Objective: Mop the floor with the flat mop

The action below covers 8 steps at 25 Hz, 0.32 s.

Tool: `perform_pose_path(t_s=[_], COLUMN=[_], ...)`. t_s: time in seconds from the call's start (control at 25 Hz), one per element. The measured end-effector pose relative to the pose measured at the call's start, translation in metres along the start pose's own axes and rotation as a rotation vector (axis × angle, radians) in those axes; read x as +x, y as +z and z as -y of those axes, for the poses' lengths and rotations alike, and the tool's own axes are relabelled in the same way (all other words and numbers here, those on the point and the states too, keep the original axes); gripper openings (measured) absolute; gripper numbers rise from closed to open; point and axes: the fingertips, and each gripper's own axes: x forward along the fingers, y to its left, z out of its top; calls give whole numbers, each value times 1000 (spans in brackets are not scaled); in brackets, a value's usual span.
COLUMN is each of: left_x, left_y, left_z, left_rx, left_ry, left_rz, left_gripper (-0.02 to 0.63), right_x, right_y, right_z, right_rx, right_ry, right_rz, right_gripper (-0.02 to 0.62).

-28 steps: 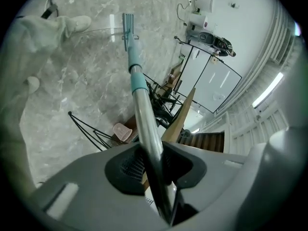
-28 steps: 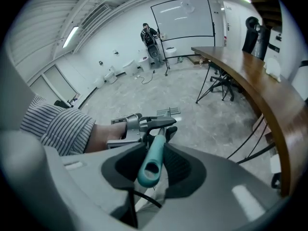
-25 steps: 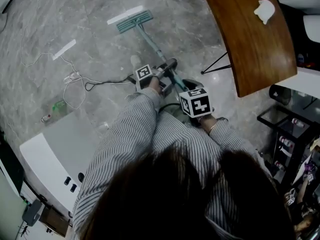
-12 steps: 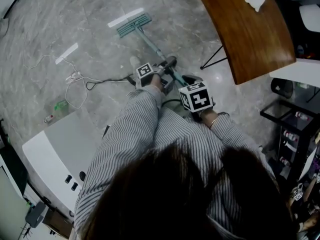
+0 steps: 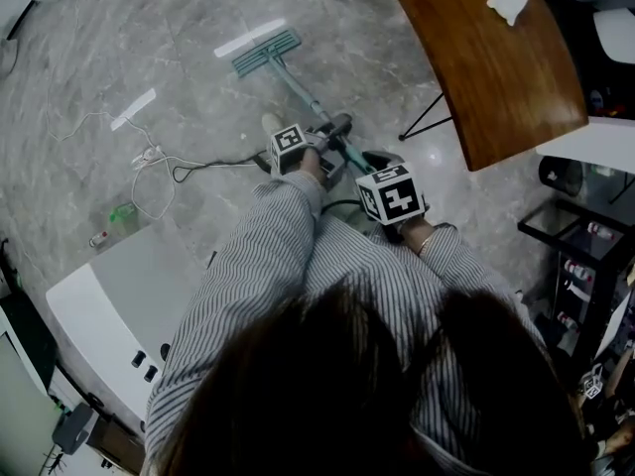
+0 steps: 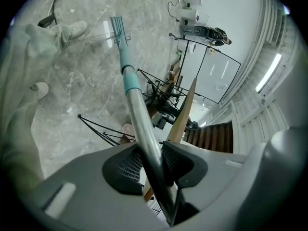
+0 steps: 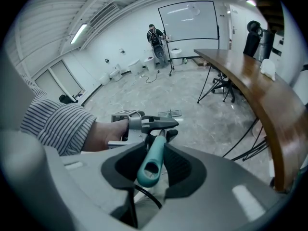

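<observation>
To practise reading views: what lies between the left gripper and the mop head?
Only the mop's own pole, running from the left gripper to the mop head over bare floor; the head view shows it.

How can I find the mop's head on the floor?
Start at the brown table and look left across the grey floor. The mop head is the teal ribbed rectangle at the end of the pole, unlike the plain white strips nearby.
</observation>
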Motion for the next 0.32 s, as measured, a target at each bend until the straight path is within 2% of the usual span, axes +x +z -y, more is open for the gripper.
perform_pose_path(t_s=[0.32], left_x=[-4], left_y=[-3], left_z=[5], left_rx=[0], left_ry=[5], left_rz=[10], left_gripper=[114], right_x=[-4], right_y=[2], right_z=[-4], right_rx=[-6], right_ry=[7], right_rz=[-6], right_gripper=[121])
